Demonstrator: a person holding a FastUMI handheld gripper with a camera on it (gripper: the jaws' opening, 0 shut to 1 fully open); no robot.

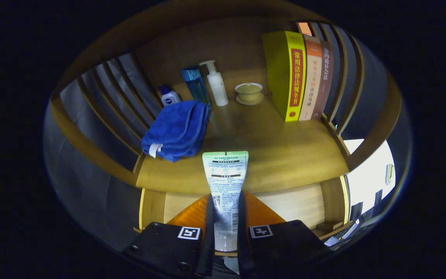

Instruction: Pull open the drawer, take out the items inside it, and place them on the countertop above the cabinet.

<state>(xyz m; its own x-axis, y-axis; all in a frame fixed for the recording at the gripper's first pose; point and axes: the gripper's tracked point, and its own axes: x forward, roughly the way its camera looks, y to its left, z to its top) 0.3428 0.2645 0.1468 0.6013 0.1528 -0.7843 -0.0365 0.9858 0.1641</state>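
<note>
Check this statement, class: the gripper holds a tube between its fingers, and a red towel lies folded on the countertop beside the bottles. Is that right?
Not quite. The gripper does hold the tube, but the gripper view shows the folded towel is blue, not red. It lies on the countertop beside the bottles.

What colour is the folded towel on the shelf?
Blue. The towel lies left of the tube the gripper holds, in the gripper view.

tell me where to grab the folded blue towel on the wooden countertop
Gripper is shut on the green-capped white tube. For the folded blue towel, pinch the stacked rounded fold edge facing the bare countertop, coming from that open side; bottles crowd behind and slats stand on its far side.
</note>
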